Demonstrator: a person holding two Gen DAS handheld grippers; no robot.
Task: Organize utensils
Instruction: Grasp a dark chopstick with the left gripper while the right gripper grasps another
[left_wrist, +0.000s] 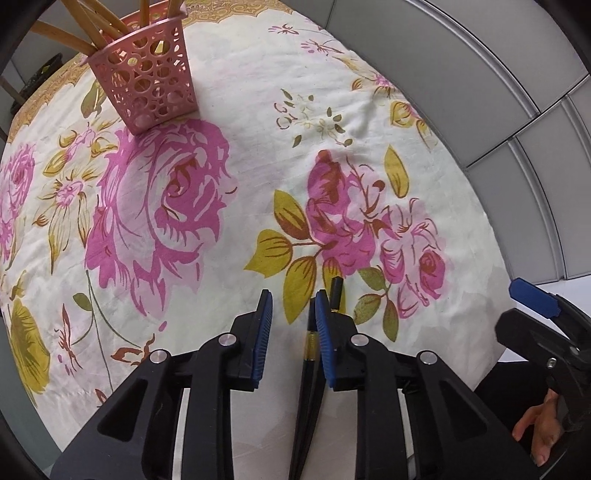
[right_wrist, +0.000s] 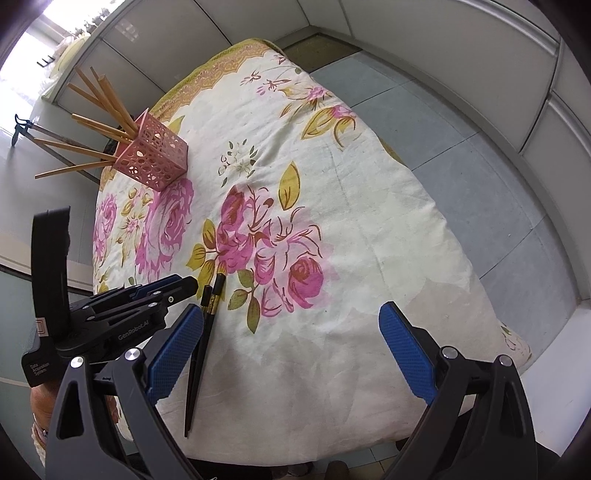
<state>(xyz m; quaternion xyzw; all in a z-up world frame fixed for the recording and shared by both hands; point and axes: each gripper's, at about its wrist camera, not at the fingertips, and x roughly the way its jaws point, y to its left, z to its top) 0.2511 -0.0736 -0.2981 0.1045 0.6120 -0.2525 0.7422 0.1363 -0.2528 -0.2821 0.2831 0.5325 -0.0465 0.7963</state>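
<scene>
Left claw (left_wrist: 293, 310) hangs low over the near edge of the worktop (right_wrist: 369, 258), its blue-padded fingers parted a little, with the pair of slim black chopsticks banded in gold (right_wrist: 207, 314) lying on the floral cloth (left_wrist: 258, 129) close against the inner face of its right finger; I cannot tell whether that pad touches them, and nothing is pinched. That low, straddling pose reads as a line-up for a pickup: the sticks lie flat and side by side, so a claw has to come down with one finger on each side before it can squeeze. Right claw (right_wrist: 291, 332) is spread wide and holds nothing, hovering near the sticks' 3 o'clock, probably kept back so the other has room. From the left wrist view, the pink perforated plastic square basket (left_wrist: 147, 77) stands upright at about 11 o'clock, well apart from the black pair, and already bristles with pale wooden chopsticks (right_wrist: 92, 125) fanned out over its rim. That suggests it is the collecting place and that the black pair is the last stray on the cloth. Thin round sticks on soft fabric may roll or split apart under a squeeze, so a centred grip matters.
</scene>
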